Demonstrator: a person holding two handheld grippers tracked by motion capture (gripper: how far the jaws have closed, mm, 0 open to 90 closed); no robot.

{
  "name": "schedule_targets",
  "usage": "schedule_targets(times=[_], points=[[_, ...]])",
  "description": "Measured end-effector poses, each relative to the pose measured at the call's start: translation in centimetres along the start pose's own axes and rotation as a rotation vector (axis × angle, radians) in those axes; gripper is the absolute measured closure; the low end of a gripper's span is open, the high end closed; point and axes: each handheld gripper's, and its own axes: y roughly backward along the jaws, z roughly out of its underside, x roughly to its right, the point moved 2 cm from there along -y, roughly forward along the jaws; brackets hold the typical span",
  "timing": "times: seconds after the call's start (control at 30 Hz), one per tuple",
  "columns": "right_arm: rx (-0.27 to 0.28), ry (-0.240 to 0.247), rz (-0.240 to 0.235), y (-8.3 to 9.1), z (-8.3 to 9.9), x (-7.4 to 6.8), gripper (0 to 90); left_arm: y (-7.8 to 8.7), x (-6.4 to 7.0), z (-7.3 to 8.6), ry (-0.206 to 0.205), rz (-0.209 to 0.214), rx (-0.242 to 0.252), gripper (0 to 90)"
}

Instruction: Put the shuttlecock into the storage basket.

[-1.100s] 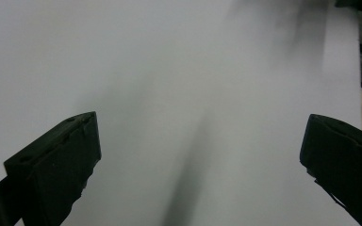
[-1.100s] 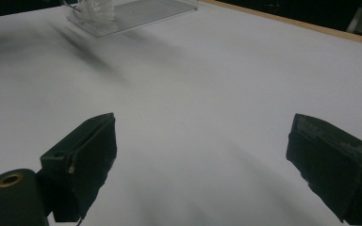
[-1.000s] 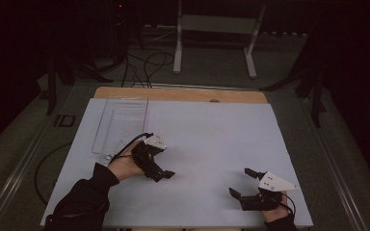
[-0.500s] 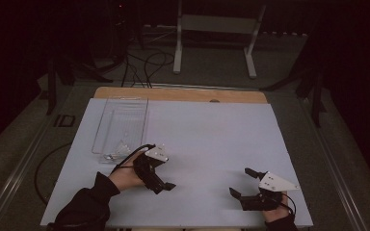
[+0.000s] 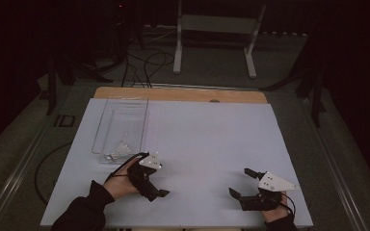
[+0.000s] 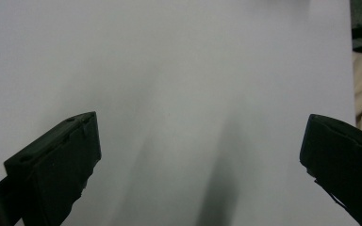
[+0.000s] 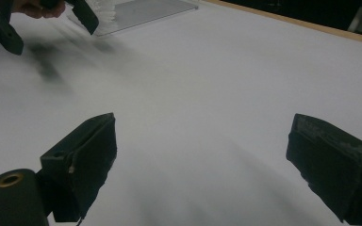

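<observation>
While both grippers hang empty over the white sheet [image 5: 212, 139], the clear tray [image 5: 121, 126] sits left of centre in the high view, with a small white thing [image 5: 120, 150] at its near end. Left gripper [image 5: 155, 190], jaws wide apart, hovers just below that end; right gripper [image 5: 241, 182], jaws also wide, waits at lower right. I judge the tray light, stiff, slick and crackable: grip a rim wall, not the floor. Open room lies mid-frame and right; the sheet's near edge is close.
</observation>
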Motion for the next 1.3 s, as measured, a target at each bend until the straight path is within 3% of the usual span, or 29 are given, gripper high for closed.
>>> schedule_targets(times=[0.23,0.73,1.3], points=[[-0.001,-0.004,0.0,0.0,0.0,0.0,9.2,0.0,0.1,1.1,0.004,0.0,-0.002,0.1],[-0.004,-0.003,0.002,0.0,0.0,0.0,9.2,0.7,0.0,3.6,0.058,-0.007,0.035,0.1],[-0.002,-0.003,0.0,0.1,0.0,0.0,9.2,1.8,0.0,6.3,0.116,-0.079,0.044,0.1]])
